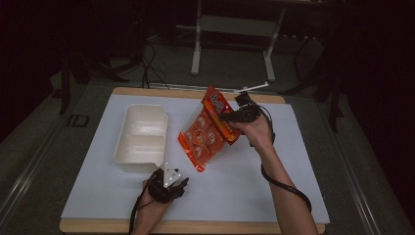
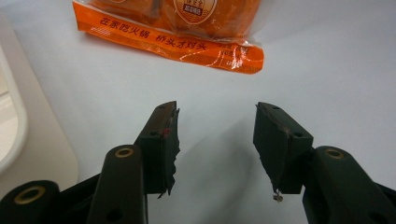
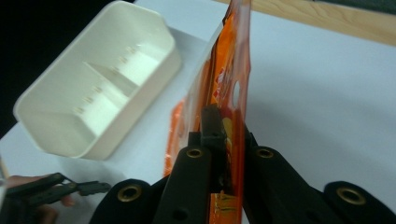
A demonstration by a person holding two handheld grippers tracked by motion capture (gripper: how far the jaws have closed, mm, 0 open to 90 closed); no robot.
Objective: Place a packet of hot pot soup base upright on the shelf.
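One orange snack bag (image 1: 208,128) and one cream two-compartment tray (image 1: 141,137) are on the surface (image 1: 293,161), along with two tongs, one in each of the person's hands. The tray sits left of centre, upright and empty, with its long side running toward the far edge. The bag is just to its right, lifted at its top end so that it slants, while its lower end reaches down toward the white covering near the tray's near corner; round printed packets show through its clear front. The right tongs (image 1: 226,117) are clamped on the bag's upper sealed strip, and in the right gripper view (image 3: 223,140) the jaws are pressed together on the orange film (image 3: 231,88) beside its hang hole. The left tongs (image 1: 182,182) rest low near the front edge of the surface, just below the tray, with their jaws spread wide and nothing between them; in the left gripper view (image 2: 215,135) the bag's bottom seam (image 2: 187,46) lies ahead of the tips, apart from them. The right half of the surface and the strip along the near edge are bare white. The wooden rim (image 1: 195,227) shows at the front and back.
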